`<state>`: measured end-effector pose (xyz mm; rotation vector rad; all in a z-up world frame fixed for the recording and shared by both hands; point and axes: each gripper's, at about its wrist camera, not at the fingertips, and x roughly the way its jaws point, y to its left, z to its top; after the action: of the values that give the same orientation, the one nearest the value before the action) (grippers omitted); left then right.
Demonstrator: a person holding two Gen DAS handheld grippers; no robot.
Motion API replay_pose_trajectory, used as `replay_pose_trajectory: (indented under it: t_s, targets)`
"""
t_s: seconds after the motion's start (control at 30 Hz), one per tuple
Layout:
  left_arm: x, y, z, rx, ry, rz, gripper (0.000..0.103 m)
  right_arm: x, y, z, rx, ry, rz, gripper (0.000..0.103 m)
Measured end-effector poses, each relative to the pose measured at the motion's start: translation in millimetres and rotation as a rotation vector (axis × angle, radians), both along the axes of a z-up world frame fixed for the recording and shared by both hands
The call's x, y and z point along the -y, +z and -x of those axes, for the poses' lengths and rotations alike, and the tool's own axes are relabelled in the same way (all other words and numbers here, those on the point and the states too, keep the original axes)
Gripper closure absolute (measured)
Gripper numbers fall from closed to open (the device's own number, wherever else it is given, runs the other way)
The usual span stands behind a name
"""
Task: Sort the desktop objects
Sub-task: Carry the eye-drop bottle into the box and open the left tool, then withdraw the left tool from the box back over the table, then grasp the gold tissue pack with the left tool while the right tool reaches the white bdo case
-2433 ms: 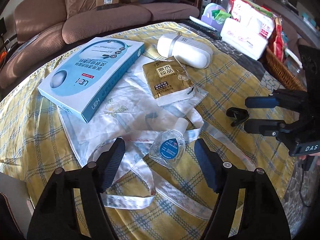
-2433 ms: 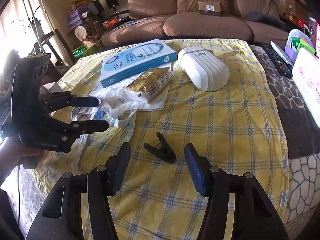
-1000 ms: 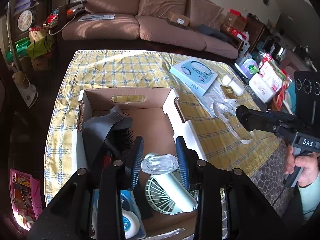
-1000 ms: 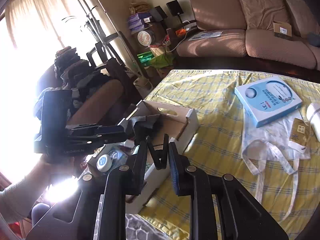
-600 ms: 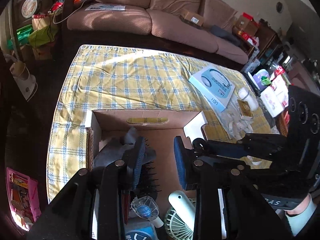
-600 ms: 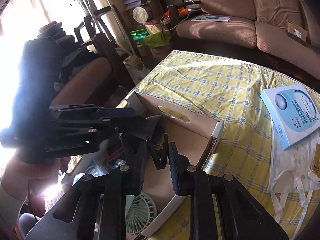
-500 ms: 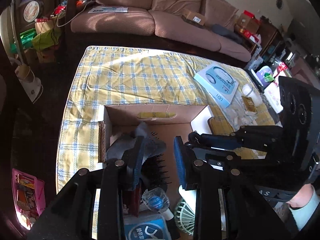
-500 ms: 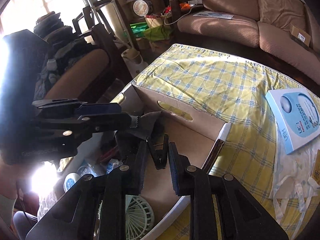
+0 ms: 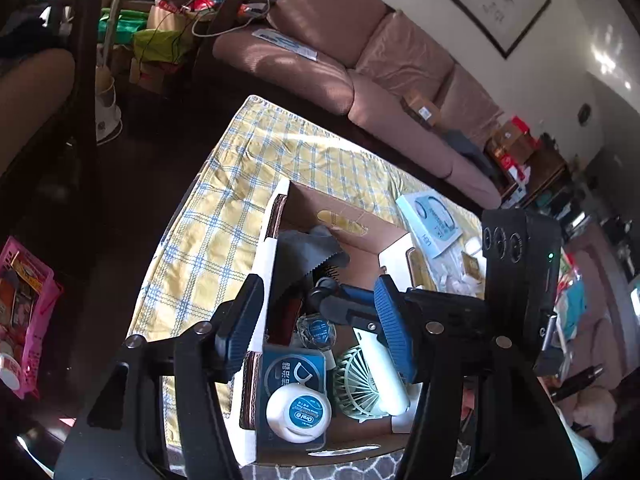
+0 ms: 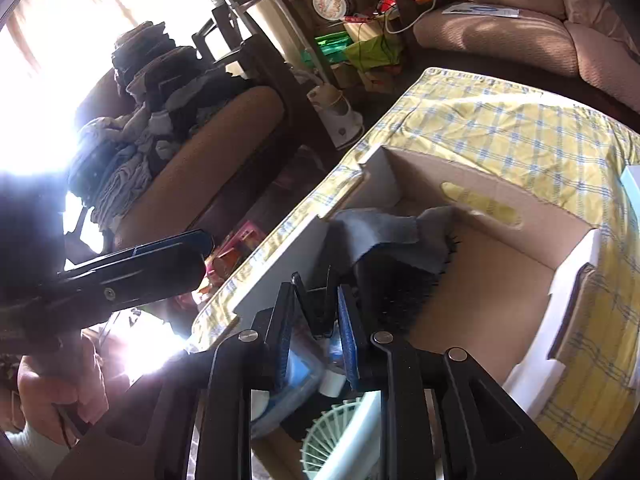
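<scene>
Over the open cardboard box on the yellow-checked counter, the right hand-held gripper is pinching a small black clip, a glossy spring clamp with its two handles splayed upward between the blue pads. The left hand-held gripper is hovering above the same box with its jaws opening and nothing between them. Inside the box are lying a clear eye-drop bottle, a pale green fan, a floss pack, a black hairbrush and a grey cloth.
</scene>
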<state>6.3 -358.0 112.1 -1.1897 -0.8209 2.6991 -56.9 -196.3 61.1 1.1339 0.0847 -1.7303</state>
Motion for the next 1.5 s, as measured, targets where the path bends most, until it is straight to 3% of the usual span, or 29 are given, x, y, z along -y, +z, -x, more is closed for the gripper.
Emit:
replay_pose_trajectory:
  t_s: [0.07,0.13,0.3,0.37,0.57,0.6,0.63,0.7,0.77,0.9,1.13,1.5]
  targets:
    - [4.6,0.4,-3.8,0.004,0.006,-0.003,0.047,12.3,-3.5,-6.9,0.009,0.014,-0.023,0.078]
    - [6.7,0.4,-2.6,0.021,-0.001,0.006,0.047,15.5,-6.4,-7.6,0.028,-0.008,-0.034,0.056]
    - [-0.5,6.5,1.7,0.027,-0.035,0.055,0.047,-3.6,7.2,-0.6,0.051,-0.072,0.042,0.055]
    - [-6.5,6.8,3.7,0.030,-0.052,0.058,0.047,-11.7,13.8,-0.6,0.030,-0.083,0.042,0.055]
    - [-34.1,4.7,8.9,0.049,-0.100,0.085,0.034,-46.3,25.5,-5.8,-0.060,-0.136,-0.024,0.051]
    - [-38.6,4.8,9.3,0.049,-0.105,0.085,0.029,-54.0,25.9,-6.6,-0.065,-0.147,-0.031,0.046]
    - [-43.0,4.5,10.1,0.052,-0.108,0.082,0.016,-62.5,25.6,-6.9,-0.057,-0.155,-0.033,0.040]
    - [-51.2,4.1,10.7,0.059,-0.101,0.079,0.000,-80.7,25.3,-8.0,-0.046,-0.164,-0.031,0.027]
    - [-61.6,4.7,12.0,0.059,-0.111,0.075,0.000,-99.8,27.1,-11.0,-0.063,-0.177,-0.033,0.000]
    - [-93.6,10.2,14.0,0.040,-0.165,0.059,0.000,-144.7,29.0,-11.9,-0.061,-0.225,-0.049,0.000]
    - [-182.6,18.2,32.7,0.023,-0.279,0.156,0.000,-251.1,36.6,3.9,-0.082,-0.406,-0.058,0.000]
    - [-302.0,-9.8,95.6,0.001,-0.386,0.256,0.000,-388.0,41.9,38.3,-0.157,-0.642,-0.058,0.000]
